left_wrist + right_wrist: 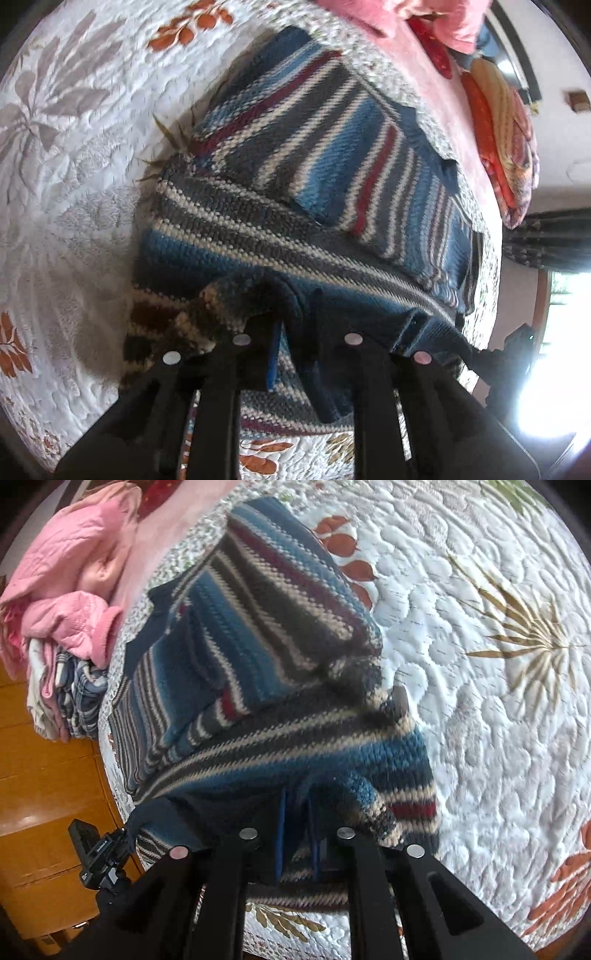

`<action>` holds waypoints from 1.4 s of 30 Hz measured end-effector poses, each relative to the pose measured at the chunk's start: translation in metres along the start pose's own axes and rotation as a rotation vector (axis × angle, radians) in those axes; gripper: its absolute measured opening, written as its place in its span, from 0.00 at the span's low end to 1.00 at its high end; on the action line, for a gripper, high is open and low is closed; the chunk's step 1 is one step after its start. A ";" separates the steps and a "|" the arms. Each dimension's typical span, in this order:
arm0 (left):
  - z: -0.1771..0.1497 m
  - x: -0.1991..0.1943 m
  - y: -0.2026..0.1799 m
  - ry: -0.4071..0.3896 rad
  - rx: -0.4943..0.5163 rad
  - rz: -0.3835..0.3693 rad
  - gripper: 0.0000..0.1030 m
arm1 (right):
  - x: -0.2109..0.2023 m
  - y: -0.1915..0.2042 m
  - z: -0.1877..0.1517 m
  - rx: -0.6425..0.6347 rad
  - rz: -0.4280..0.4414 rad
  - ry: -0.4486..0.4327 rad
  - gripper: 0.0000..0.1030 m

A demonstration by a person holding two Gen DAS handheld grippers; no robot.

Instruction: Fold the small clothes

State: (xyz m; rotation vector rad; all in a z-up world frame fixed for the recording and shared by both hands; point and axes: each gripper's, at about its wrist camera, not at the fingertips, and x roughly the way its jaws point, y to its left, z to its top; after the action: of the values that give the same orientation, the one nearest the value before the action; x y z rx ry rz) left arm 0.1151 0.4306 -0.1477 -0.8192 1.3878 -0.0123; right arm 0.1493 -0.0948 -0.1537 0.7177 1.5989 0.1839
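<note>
A knitted sweater (295, 166) striped in blue, grey, cream and dark red lies on a white quilted bedspread (74, 184), with one sleeve folded across its body. My left gripper (291, 339) is shut on the near hem, and knit bunches over its fingers. In the right wrist view the same sweater (240, 646) runs away from me, and my right gripper (297, 830) is shut on the near hem, cloth pinched between its blue pads. The left gripper (99, 853) shows at the lower left, holding a dark blue corner. The near edge is raised off the bedspread (480, 701).
A pile of pink jackets (74, 590) and folded checked clothes (70, 701) sits at the bed's far left edge, above wooden boards (44, 794). A pink blanket (436, 85) and an orange-red cushion (498, 136) lie beyond the sweater. A bright window (554, 350) glares at the right.
</note>
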 end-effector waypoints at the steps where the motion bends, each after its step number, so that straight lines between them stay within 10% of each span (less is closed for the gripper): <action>1: 0.003 0.000 0.001 0.011 -0.022 -0.016 0.19 | 0.000 -0.001 0.002 0.009 0.005 0.003 0.13; 7: 0.014 -0.024 0.003 0.021 -0.084 -0.130 0.35 | -0.015 -0.005 0.008 0.014 -0.001 -0.020 0.37; 12: 0.023 -0.051 0.006 -0.073 -0.089 -0.079 0.41 | -0.040 -0.013 0.011 0.012 0.002 -0.088 0.38; 24: 0.020 -0.022 -0.049 -0.101 0.406 0.144 0.49 | -0.012 0.057 0.000 -0.483 -0.119 -0.068 0.50; 38: 0.006 0.037 -0.051 0.022 0.635 0.329 0.57 | 0.036 0.059 0.004 -0.566 -0.248 0.012 0.59; 42: 0.006 0.040 -0.053 0.016 0.639 0.356 0.52 | 0.044 0.060 0.001 -0.583 -0.269 0.008 0.48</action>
State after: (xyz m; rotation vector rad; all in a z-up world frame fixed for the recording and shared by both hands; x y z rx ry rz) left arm 0.1532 0.3762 -0.1553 -0.0390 1.4113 -0.1776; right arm 0.1709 -0.0242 -0.1601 0.0504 1.5250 0.4319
